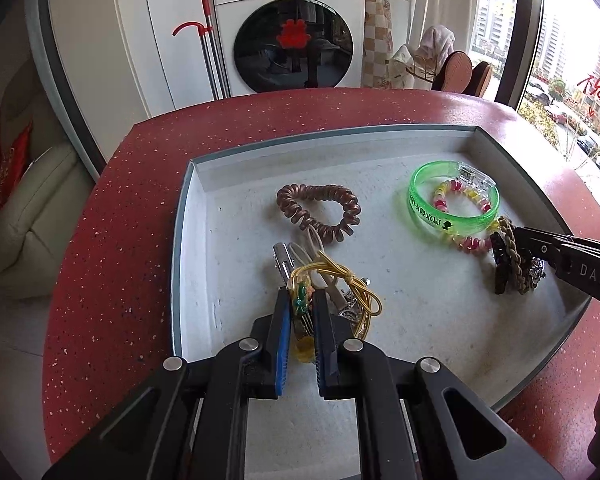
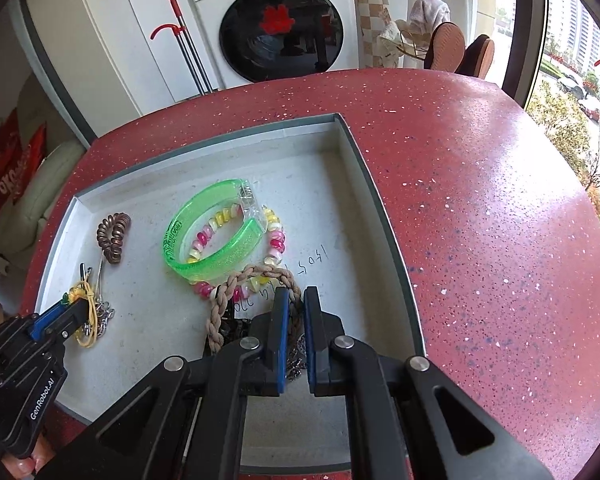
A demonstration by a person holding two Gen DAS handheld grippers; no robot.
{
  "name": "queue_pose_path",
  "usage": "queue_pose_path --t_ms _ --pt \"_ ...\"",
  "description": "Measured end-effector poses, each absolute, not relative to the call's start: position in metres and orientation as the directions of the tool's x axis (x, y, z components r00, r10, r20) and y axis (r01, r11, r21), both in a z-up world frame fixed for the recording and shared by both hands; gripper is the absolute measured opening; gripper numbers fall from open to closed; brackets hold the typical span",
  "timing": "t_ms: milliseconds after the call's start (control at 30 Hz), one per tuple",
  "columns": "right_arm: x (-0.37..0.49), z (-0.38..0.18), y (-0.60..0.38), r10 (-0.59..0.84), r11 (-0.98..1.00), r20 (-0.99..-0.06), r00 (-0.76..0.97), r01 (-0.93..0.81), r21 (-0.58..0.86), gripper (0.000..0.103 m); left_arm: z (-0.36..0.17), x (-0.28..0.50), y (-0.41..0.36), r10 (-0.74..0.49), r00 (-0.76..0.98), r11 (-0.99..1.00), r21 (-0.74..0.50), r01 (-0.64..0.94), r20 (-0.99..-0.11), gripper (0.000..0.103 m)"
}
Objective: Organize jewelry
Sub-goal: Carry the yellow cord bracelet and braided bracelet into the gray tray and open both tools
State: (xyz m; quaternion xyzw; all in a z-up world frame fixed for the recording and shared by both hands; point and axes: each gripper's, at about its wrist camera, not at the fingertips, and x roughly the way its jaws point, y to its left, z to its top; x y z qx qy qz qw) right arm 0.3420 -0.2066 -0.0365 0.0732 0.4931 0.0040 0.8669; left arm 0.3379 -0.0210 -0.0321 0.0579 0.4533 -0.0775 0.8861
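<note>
Left tongs (image 1: 302,300) at bottom centre of the left wrist view, clamped on a yellow elastic hair tie (image 1: 340,280) with a green-yellow charm. Right tongs (image 2: 296,304) at bottom centre of the right wrist view, clamped on a braided cord bracelet (image 2: 220,304). Both pieces inside the grey tray (image 1: 340,140) on the red worktop (image 1: 112,240). Further back: green bangle (image 1: 452,196) over a pink-yellow bead bracelet (image 1: 456,190), brown spiral hair tie (image 1: 320,210) mid-frame.

left wrist: close, steeply down | right wrist: same | shared: tray (image 1: 192,208) (image 2: 364,168)
</note>
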Motion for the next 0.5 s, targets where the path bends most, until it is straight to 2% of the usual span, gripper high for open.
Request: queue_pose_path --t_ms 233,333,367,500 --pt "0.3394 -0.0304 -0.2053 0.100 0.987 -0.853 0.512 0.059 0.151 0.010 -0.0303 0.3358 -0.0223 -0.072 0.586 0.983 0.040 0.177 -0.807 0.028" --pt "0.3374 -0.0285 -0.2039 0.115 0.986 -0.854 0.508 0.048 0.162 0.021 -0.0302 0.3357 -0.0221 -0.068 0.588 0.985 0.040 0.170 -0.806 0.028" --pt "0.3372 -0.0284 -0.2032 0.114 0.986 -0.854 0.508 0.047 0.159 0.027 -0.0302 0.3350 -0.0214 -0.071 0.588 0.985 0.035 0.166 -0.805 0.028" --pt "0.3347 -0.0262 -0.2017 0.111 0.987 -0.852 0.512 0.043 0.154 0.029 -0.0302 0.3346 -0.0204 -0.069 0.587 0.987 0.030 0.158 -0.807 0.028"
